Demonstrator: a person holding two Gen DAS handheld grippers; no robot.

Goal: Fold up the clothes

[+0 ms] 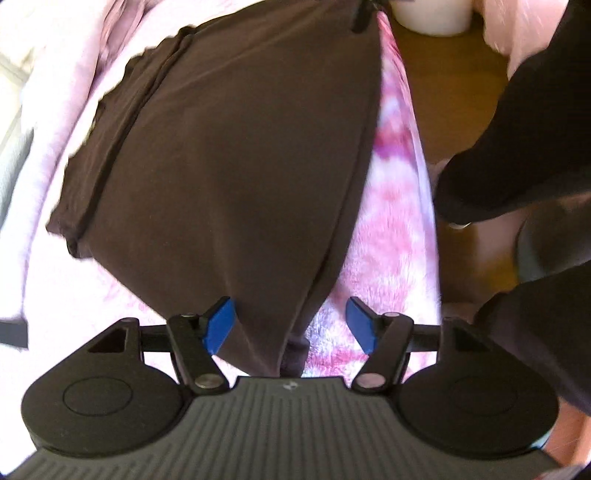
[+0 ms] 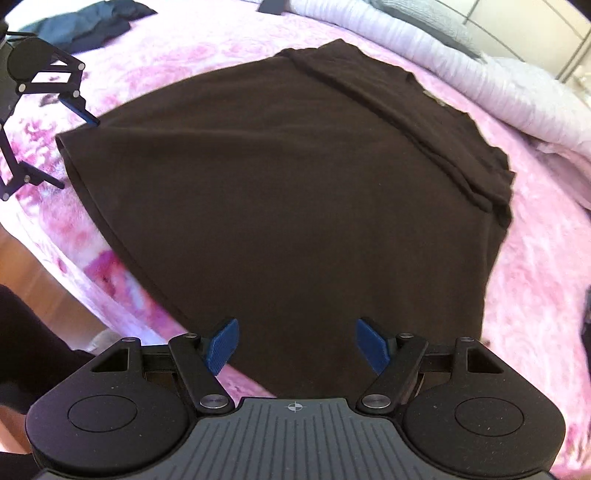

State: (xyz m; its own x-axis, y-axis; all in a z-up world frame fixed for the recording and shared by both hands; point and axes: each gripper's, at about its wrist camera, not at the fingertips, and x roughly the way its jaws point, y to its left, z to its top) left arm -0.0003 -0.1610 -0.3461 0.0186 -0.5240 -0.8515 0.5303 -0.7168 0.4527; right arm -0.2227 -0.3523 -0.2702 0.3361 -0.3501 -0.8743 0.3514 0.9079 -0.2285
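The dark brown garment (image 2: 288, 206) lies spread flat on the pink blanket (image 2: 535, 280), and the left gripper (image 1: 290, 325) and right gripper (image 2: 297, 345) both stand wide apart, gripping nothing.

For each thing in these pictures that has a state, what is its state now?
Brown garment: lying flat on the bed, one side folded over.
Left gripper: open, garment corner between its fingers, not pinched.
Right gripper: open above the garment.
Dark clothes: crumpled, unfolded.
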